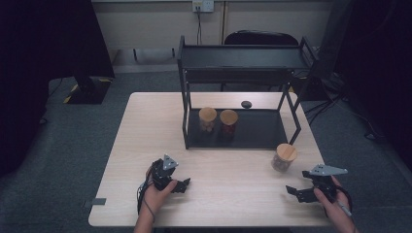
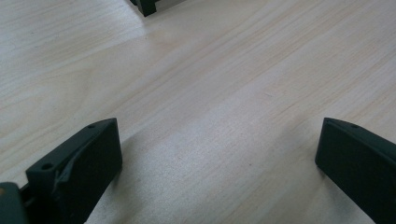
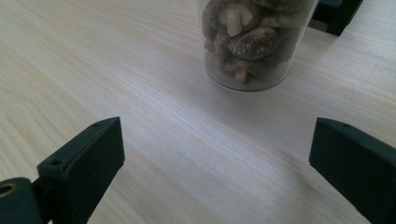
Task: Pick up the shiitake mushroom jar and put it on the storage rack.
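Clear jar (image 3: pixel 247 44) (knobbly dried mushrooms)

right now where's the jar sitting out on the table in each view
High view: the jar stands on the table, right of centre, just off the black rack's front right corner.
Left gripper view: not in it.
Right gripper view: jar at top centre, ahead of the open jaws.
Shared landmark: the pale wood table top.
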